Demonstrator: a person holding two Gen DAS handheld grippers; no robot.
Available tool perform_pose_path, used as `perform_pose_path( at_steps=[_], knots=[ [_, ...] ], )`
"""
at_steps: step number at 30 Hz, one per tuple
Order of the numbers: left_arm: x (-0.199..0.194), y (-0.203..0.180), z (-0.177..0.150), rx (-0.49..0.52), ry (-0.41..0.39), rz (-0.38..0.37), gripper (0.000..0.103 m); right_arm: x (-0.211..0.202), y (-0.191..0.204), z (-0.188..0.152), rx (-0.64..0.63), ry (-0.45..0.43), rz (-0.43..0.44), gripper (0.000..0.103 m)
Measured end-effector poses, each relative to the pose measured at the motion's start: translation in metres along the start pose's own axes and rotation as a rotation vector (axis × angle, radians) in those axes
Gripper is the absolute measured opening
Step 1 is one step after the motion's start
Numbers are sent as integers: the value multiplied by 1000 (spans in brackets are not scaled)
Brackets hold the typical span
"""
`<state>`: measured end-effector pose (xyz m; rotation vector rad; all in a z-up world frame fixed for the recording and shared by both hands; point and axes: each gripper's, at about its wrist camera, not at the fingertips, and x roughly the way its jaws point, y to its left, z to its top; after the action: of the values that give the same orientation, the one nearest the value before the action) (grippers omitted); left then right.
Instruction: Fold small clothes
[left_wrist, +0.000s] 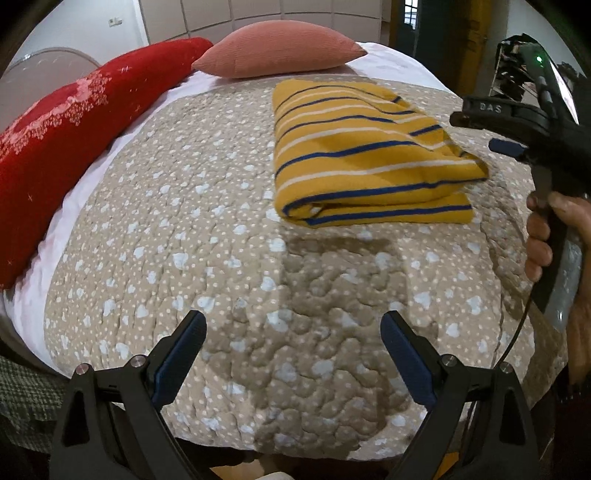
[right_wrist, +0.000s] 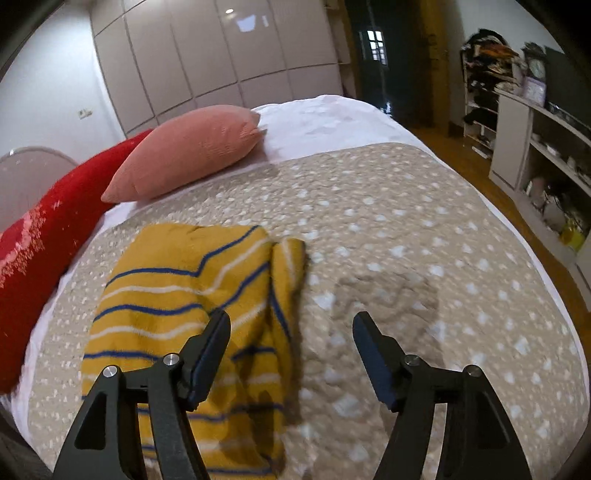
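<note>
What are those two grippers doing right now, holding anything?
Left gripper: open, holding nothing, above the quilt.
Right gripper: open, holding nothing, by the folded yellow striped garment.

mustard-yellow garment (left_wrist: 365, 155) with blue and white stripes, folded into a rectangle, lying flat on quilt (left_wrist: 207, 229)

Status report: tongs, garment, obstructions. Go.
Left tongs open, empty, over the quilt. Right tongs open, empty, at the striped garment, which lies folded. Pink cushion beyond, clear of it.
</note>
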<state>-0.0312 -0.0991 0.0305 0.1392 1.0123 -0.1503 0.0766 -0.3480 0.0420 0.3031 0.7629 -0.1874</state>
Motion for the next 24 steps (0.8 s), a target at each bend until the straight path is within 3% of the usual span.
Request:
perform_pose_path(
  at_steps=[7, 24],
  knots=[
    [-19, -10, -6, 15, -39, 0, 95, -22, -20, -23, 28, 21, 17, 73],
    [-36, -1, -18, -5, -65, 7, 95, -43, -10, -82, -36, 66, -12, 77]
  ],
)
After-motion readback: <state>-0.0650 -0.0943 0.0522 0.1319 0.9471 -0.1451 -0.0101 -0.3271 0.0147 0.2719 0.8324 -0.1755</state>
